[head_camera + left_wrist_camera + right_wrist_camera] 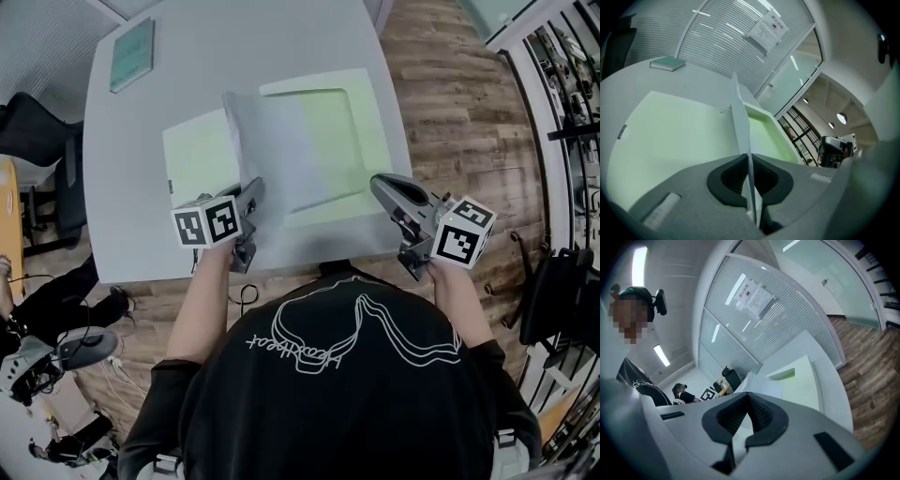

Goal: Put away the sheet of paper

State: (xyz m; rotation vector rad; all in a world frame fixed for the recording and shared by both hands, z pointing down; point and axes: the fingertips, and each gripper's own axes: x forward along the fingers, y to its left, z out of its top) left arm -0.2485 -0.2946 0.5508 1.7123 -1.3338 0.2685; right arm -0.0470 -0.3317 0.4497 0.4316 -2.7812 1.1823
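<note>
The left gripper (749,157) had its jaws pressed together on the near edge of the sheet of paper (740,119), so the grasp itself was done. The sheet stood up from the jaws almost on its edge, and it leaned away from the gripper over the things ahead of it. It lay flat on nothing. Just beyond the gripper and to its left lay a flat pale green panel (670,136), perhaps a lid. To its right stood a shallow pale green tray (765,123) with a raised rim, which was probably the place for the sheet. From the head view the sheet seemed to rise about where these two meet, and its far part was over the tray. The right gripper (747,397) had its jaws together with nothing between them, and it hung at the near edge of the worktop (234,47), beside the tray and apart from the sheet. A greenish book (131,54) lay far from both grippers, at the far corner. I judged the task about half done: the sheet had to be laid down in the tray and let go, and maybe the panel placed over it.
</note>
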